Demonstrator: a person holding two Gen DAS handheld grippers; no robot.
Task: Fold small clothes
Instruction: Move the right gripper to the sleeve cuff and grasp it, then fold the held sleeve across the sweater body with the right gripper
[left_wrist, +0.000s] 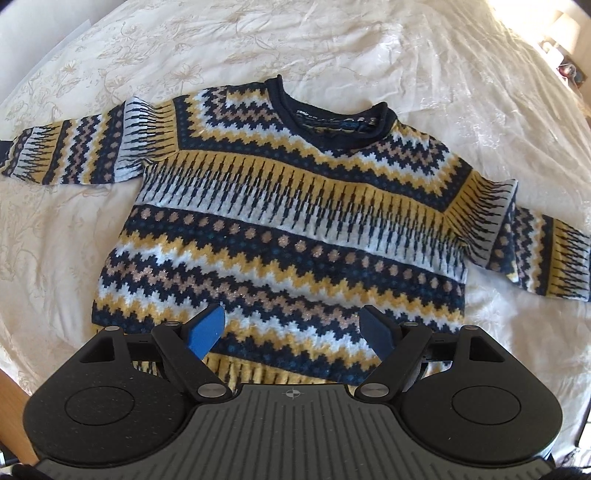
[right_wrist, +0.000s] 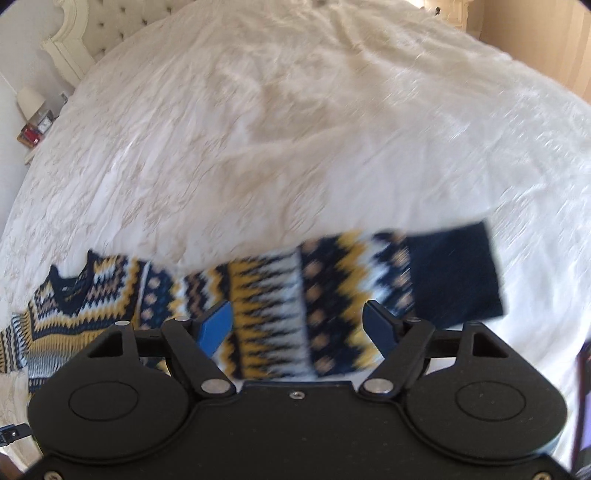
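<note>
Left gripper (left_wrist: 291, 332): fills the bottom of the left wrist view, jaws spread wide over the sweater's lower body, nothing between the blue pads (left_wrist: 207, 334); whether the tips touch the knit cannot be told.
Right gripper (right_wrist: 299, 328): bottom of the right wrist view, jaws apart on either side of a sleeve (right_wrist: 332, 295), pads not seen pressing it; whether they are above it or on it cannot be told.
Sweater (left_wrist: 280, 206): a small navy, yellow, white and tan patterned knit, spread face up across the middle of the left wrist view, collar (left_wrist: 332, 110) toward the top, both sleeves stretched out to the sides.
Cut off: the hem vanishes behind the left gripper body; the left-hand sleeve runs off the frame edge.
Blur: the right wrist view is smeared, so the sleeve's pattern and its dark cuff (right_wrist: 458, 277) at centre right are soft; the sweater body sits at lower left, partly behind the gripper.
Label: small print inside the collar, too small to read surely.
Surface: a bed (left_wrist: 332, 44) under a wrinkled cream cover with a faint floral print.
Room: a tufted pale headboard (right_wrist: 110, 22) at upper left of the right wrist view, a lamp (right_wrist: 31, 101) and small items on a stand at its left edge; bright light at upper right of the left wrist view.
</note>
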